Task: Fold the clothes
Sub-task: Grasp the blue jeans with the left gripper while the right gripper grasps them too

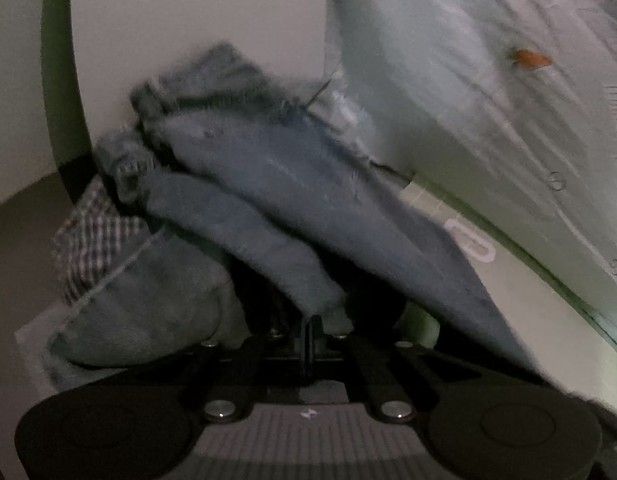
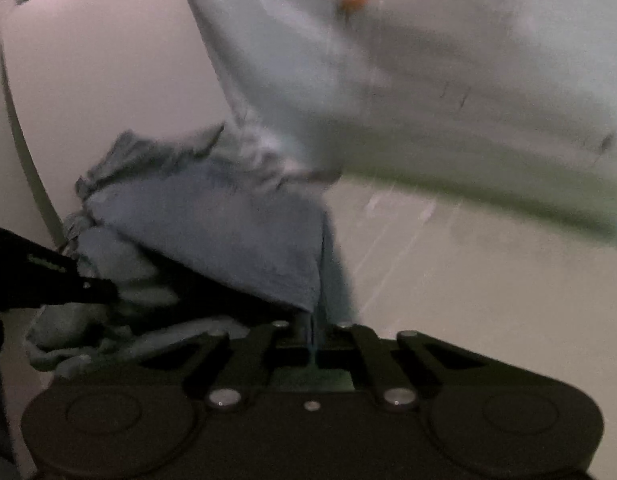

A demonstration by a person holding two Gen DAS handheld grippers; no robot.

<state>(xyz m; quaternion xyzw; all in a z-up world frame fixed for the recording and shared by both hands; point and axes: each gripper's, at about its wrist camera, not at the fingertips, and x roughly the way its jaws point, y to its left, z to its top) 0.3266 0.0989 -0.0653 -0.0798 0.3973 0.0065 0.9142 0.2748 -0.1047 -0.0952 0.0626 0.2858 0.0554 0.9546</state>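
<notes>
Blue denim jeans (image 1: pixel 276 184) with frayed hems hang bunched in front of the left wrist camera. My left gripper (image 1: pixel 308 320) is shut on a fold of the denim. In the right wrist view the same jeans (image 2: pixel 228 224) stretch up to the left, and my right gripper (image 2: pixel 310 320) is shut on a corner of them. The left gripper (image 2: pixel 100 288) shows as a dark arm at the left of the right view, pinching the cloth. The jeans are held off the white table (image 2: pixel 468 280).
A pale blue shirt (image 1: pixel 488 80) with an orange mark lies on the table (image 1: pixel 528 300) to the right; it also shows in the right wrist view (image 2: pixel 428 80). A checked cloth (image 1: pixel 92 240) hangs at the lower left. A green line (image 1: pixel 56 80) runs along the table.
</notes>
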